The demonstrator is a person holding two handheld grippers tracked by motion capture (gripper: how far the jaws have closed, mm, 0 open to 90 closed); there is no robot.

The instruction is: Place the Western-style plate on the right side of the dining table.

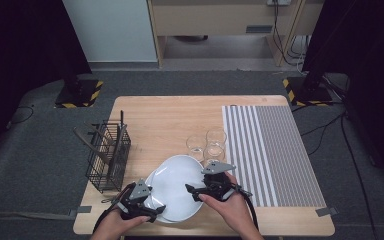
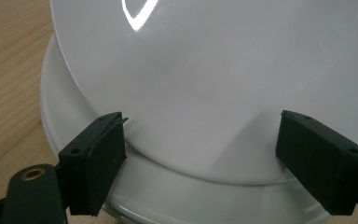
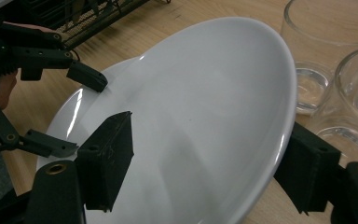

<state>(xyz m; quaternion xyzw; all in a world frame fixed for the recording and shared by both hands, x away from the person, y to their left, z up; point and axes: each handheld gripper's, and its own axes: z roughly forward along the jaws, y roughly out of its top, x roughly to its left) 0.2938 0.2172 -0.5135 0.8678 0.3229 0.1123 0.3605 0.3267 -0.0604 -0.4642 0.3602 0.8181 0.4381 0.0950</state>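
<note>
Wire basket (image 1: pixel 107 156) at left table (image 1: pixel 170 112) edge, dark utensils upright inside. Left tool (image 1: pixel 156 208) open at lower plate (image 2: pixel 74 135) rim, gripping nothing. Upper plate (image 1: pixel 180 186) tilted, right rim raised, clamped in right tool (image 1: pixel 192 191). Three empty glasses (image 1: pixel 207 145) beyond.

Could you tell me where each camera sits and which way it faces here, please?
High view: above the person's side, looking forward and down on the table; both hands, both grippers.
Left gripper view: rides the left gripper, facing the stacked plates.
Right gripper view: rides the right gripper, facing the top plate and glasses.
All share the plates.
</note>
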